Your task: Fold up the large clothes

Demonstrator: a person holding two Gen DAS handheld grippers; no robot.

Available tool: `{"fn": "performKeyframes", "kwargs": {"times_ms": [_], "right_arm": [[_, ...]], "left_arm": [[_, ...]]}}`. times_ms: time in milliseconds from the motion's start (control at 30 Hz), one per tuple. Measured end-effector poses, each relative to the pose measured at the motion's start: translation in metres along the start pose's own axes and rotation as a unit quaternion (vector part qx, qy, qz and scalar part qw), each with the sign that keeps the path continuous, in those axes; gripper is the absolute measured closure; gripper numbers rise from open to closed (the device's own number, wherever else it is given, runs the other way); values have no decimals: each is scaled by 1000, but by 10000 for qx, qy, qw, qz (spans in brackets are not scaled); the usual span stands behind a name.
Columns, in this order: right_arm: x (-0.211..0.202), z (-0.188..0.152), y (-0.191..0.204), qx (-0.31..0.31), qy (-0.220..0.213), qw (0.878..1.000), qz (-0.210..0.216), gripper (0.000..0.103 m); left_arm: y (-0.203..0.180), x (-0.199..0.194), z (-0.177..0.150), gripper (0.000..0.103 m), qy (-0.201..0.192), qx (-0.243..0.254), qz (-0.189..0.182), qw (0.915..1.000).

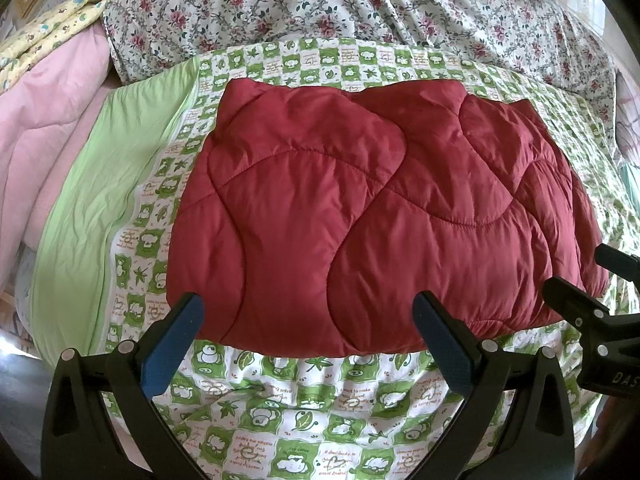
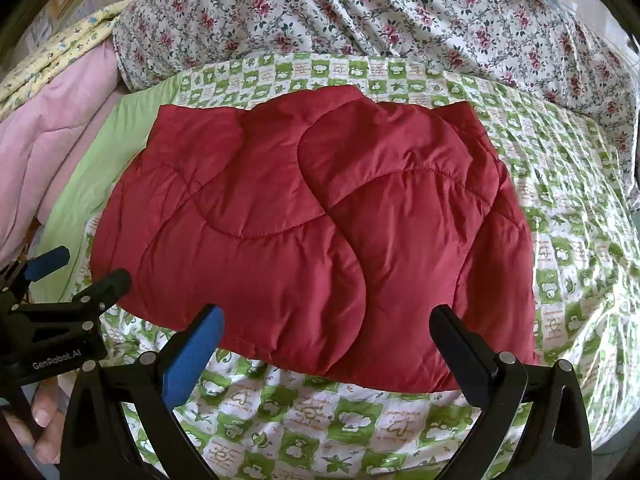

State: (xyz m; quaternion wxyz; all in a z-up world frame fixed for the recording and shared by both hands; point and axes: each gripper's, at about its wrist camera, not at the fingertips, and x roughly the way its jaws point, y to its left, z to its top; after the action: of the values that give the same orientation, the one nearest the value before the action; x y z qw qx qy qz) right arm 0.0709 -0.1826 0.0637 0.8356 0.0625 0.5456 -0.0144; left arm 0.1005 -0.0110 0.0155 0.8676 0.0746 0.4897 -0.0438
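A dark red quilted padded garment (image 1: 360, 208) lies folded into a thick rectangle on a green-and-white checked bedsheet (image 1: 304, 412); it also shows in the right wrist view (image 2: 320, 232). My left gripper (image 1: 308, 312) is open and empty, hovering just in front of the garment's near edge. My right gripper (image 2: 328, 320) is open and empty, also at the near edge, to the right of the left one. The right gripper shows at the right of the left wrist view (image 1: 588, 280), the left gripper at the left of the right wrist view (image 2: 80, 268); both are open.
A floral quilt (image 1: 360, 4) is heaped behind the garment. A pink quilt (image 1: 48, 140) and a yellow patterned cover (image 1: 52, 28) lie at the left. A plain light-green band (image 1: 100, 208) edges the sheet. A hand (image 2: 40, 420) holds the left gripper.
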Motion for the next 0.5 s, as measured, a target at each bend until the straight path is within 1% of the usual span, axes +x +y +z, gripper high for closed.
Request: {"fn": "performKeyframes", "kwargs": {"times_ms": [500], "right_arm": [[4,0,-6,41,15,10000,41,0]], "left_arm": [[4,5,2,0,24,-41,-49,10000]]}}
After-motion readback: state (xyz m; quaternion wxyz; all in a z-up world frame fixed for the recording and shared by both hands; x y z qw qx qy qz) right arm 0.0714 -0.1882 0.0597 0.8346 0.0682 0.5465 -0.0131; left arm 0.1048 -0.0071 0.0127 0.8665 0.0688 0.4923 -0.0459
